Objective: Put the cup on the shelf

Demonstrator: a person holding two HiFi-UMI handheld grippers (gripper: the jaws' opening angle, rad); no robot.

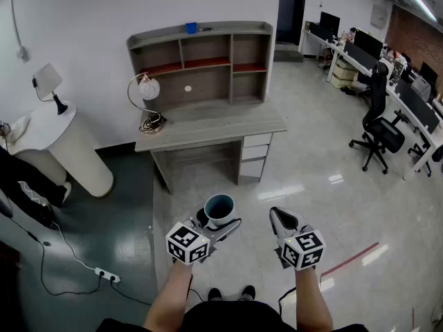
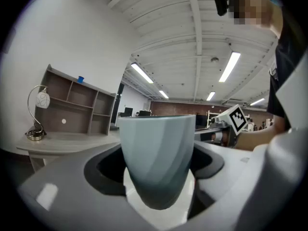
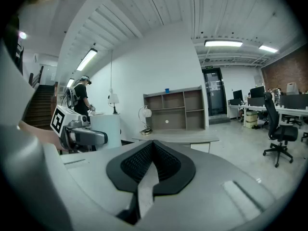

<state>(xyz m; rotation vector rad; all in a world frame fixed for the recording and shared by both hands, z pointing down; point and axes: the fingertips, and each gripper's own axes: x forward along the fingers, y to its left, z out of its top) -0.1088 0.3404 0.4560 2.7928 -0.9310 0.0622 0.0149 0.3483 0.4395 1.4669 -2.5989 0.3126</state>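
Two handheld grippers. Head view: left gripper [image 1: 220, 225] clamped on an upright pale blue-grey tapered cup [image 1: 219, 208], near, above the glossy grey floor [image 1: 311, 178]. Right gripper [image 1: 282, 220] sits just right of it. The grey wooden desk with shelf unit [image 1: 201, 54] stands far ahead, well apart. Left gripper view: both jaws press the cup's sides. Right gripper view: jaws together, nothing between.
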